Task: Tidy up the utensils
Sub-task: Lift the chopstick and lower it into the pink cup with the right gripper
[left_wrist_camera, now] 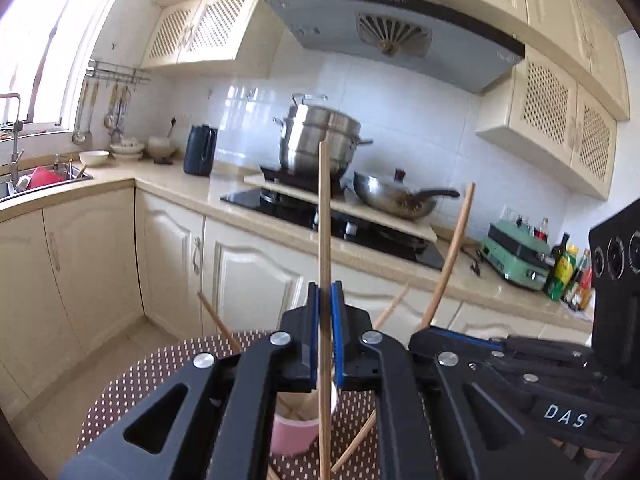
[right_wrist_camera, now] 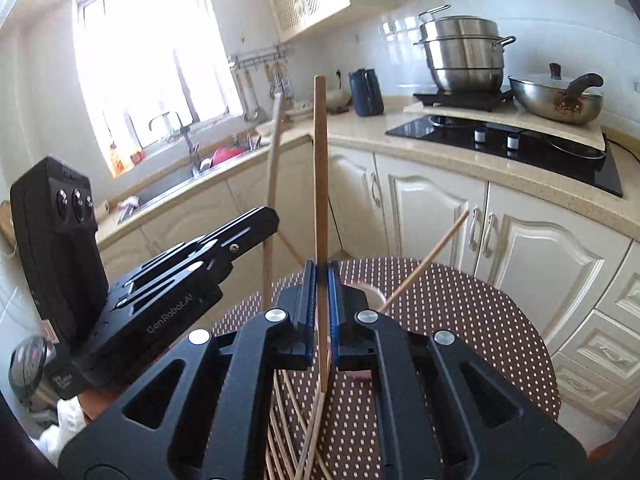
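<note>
My left gripper (left_wrist_camera: 325, 292) is shut on a wooden chopstick (left_wrist_camera: 324, 208) that stands almost upright above a pink cup (left_wrist_camera: 294, 436) holding other chopsticks. To its right, my right gripper (left_wrist_camera: 424, 332) holds a second chopstick (left_wrist_camera: 452, 256) tilted right. In the right wrist view, my right gripper (right_wrist_camera: 321, 270) is shut on its upright chopstick (right_wrist_camera: 320, 160). The left gripper (right_wrist_camera: 268, 220) with its chopstick (right_wrist_camera: 274, 180) is on the left. The cup (right_wrist_camera: 372, 292) is mostly hidden behind the fingers, and one chopstick (right_wrist_camera: 428, 258) leans out of it. Several loose chopsticks (right_wrist_camera: 288, 420) lie on the dotted table (right_wrist_camera: 460, 320).
The round table (left_wrist_camera: 140, 380) has a brown dotted cloth. Beyond it runs an L-shaped counter with a black kettle (left_wrist_camera: 200, 150), a steel steamer pot (left_wrist_camera: 320, 144), a wok (left_wrist_camera: 396, 200) on the hob and a sink (left_wrist_camera: 36, 180). Cream cabinets stand close behind the table.
</note>
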A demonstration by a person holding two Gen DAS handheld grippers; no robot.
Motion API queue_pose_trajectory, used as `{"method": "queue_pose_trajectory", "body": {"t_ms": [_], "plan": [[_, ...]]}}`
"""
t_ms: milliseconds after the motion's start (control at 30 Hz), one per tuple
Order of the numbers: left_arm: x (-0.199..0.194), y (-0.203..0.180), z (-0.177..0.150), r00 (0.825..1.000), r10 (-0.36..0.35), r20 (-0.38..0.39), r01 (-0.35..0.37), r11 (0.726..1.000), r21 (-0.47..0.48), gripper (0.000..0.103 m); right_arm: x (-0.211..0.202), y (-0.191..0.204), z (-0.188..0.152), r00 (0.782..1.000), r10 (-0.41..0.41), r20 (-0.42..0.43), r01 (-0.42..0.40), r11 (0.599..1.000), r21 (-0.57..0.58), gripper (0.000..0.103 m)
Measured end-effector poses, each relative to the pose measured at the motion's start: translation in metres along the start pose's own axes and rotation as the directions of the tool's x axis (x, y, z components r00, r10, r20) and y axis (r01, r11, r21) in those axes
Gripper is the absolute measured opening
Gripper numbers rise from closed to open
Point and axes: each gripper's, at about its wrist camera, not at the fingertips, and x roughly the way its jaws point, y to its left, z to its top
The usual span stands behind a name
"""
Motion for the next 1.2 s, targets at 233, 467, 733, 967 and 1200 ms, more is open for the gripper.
{"method": "queue_pose_trajectory", "body": {"t_ms": [233,467,733,967,1200], "plan": [[0.022,0.007,0.013,0.995,0.023,0.096,-0.021,0.999,-0.029,0.006,0.015,-0.017,0.021,0.996,-0.042,0.073,0.04,0.999,0.029,0.006],[0.032,0.015,0.009,0.978,0.061,0.201,-0.057,0.998,-0.025,0.006,0.025,-0.02,0.018,0.986,-0.096,0.137,0.095,0.995,0.014,0.006],[0.047,0.022,-0.008,0.965,0.11,0.238,-0.1,0.993,-0.055,0.006,0.039,-0.031,0.0,0.991,-0.088,0.1,0.085,0.996,0.037,0.006],[0.052,0.031,-0.032,0.969,0.122,0.214,-0.113,0.992,-0.051,0.006,0.04,-0.04,-0.017,0.991,-0.087,0.104,0.081,0.995,0.061,0.006],[0.051,0.033,-0.055,0.976,0.126,0.177,-0.123,0.992,-0.027,0.006,0.041,-0.036,-0.027,0.989,-0.082,0.122,0.075,0.995,0.059,0.006]]}}
